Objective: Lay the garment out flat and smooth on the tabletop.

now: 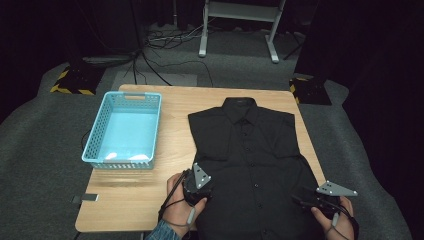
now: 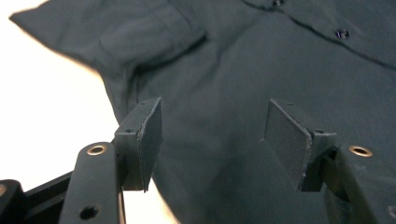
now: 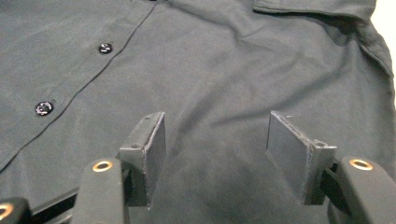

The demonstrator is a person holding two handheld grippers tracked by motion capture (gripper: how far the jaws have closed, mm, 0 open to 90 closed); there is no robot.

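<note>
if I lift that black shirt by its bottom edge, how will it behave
The black shirt looks like thin, soft cloth lying flat on the table, so it will likely droop and fold. It is probably light, and pushing may wrinkle it.

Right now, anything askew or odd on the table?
Nothing stands out. The black shirt lies flat, buttoned, sleeves folded in. The blue basket sits square on the table. The left gripper and right gripper are open over the shirt.

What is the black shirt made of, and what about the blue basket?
Shirt: looks like soft woven cloth, matte, since it lies flat with small creases and stitched seams. Basket: probably plastic, smooth and slightly shiny, with moulded rows of holes in its walls.
</note>
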